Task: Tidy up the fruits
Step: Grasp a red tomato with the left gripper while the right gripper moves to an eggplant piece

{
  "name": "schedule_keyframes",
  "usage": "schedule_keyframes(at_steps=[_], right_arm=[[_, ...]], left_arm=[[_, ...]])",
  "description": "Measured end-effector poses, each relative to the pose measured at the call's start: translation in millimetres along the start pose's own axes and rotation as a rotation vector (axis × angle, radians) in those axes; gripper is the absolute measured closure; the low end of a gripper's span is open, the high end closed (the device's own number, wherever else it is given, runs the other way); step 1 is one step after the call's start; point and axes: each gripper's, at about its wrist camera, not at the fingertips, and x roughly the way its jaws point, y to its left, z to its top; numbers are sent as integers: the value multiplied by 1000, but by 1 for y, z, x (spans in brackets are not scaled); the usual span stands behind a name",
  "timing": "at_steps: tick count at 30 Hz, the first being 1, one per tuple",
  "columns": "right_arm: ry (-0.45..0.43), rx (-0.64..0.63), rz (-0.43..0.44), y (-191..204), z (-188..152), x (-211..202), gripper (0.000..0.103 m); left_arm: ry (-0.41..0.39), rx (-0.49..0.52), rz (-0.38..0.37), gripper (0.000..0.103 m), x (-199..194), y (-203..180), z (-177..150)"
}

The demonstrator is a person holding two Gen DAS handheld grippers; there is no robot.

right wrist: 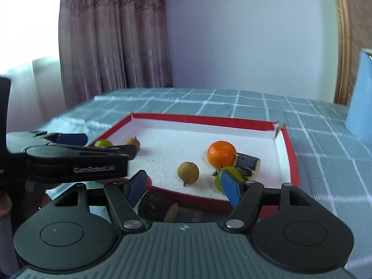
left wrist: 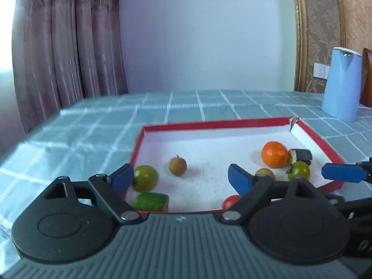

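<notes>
I'm in a home dining room: pink curtains (left wrist: 69,34), damask wallpaper (left wrist: 325,34), a green checked tablecloth (left wrist: 186,107) over my surface, a blue jug (left wrist: 341,83).

A pale, bare wall (left wrist: 204,34) stood behind the counter (left wrist: 209,104), which wore a grey-green cloth with a white grid. Pinkish patterned curtains (left wrist: 69,46) hung at the left, bright daylight beside them. At the right were gold damask wallpaper (left wrist: 325,34) and white wall switches (left wrist: 320,70).
</notes>
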Motion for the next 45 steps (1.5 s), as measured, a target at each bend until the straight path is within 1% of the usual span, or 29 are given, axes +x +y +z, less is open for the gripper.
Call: schedule_keyframes(at_steps=[3, 5, 8, 11, 14, 17, 18, 20, 23, 26, 29, 32, 34, 38, 40, 41, 43, 45], right_arm=[[-20, 26, -3, -9, -9, -15, 32], [-16, 25, -8, -15, -16, -24, 32], [4, 24, -7, -24, -26, -33, 32], [10, 22, -27, -31, -36, -41, 32], [12, 25, -49, -36, -42, -45, 32], [8, 44, -81, -43, -42, -48, 32], [11, 59, -85, -47, -42, -47, 32], [23, 100, -83, -56, -42, -45, 32], [41, 138, -71, -62, -43, -42, 32], [34, 135, -75, -61, -42, -43, 32], [32, 129, -78, -61, -43, -42, 32], [34, 135, -76, -62, -43, -42, 32], [34, 139, -75, -62, -43, -42, 32], [44, 144, -75, -63, -43, -40, 32], [50, 145, -75, -63, -43, -39, 32], [51, 146, -76, -63, -43, -39, 32], [51, 151, -78, -63, -44, -39, 32], [52, 155, -76, -64, -44, -38, 32]], left_arm=[[-4, -16, -15, 13, -17, 4, 0], [-4, -17, -24, 12, -27, 6, -3], [4, 9, -38, 12, -40, 5, -12], [24, 53, -62, 12, -47, -3, -23], [50, 69, -77, 12, -48, -15, -30], [70, 75, -128, 12, -52, -26, -37], [69, 83, -135, 12, -54, -30, -39], [71, 85, -129, 12, -56, -37, -42], [87, 90, -142, 9, -53, -44, -46], [114, 115, -153, 9, -48, -53, -54], [126, 123, -138, 10, -43, -57, -57], [150, 107, -148, 19, -38, -55, -57], [169, 87, -173, 24, -34, -52, -57], [161, 99, -188, 32, -36, -54, -58], [161, 106, -211, 47, -37, -56, -58], [162, 107, -226, 50, -36, -56, -58], [161, 104, -246, 62, -37, -57, -58], [159, 104, -267, 69, -38, -57, -58]])
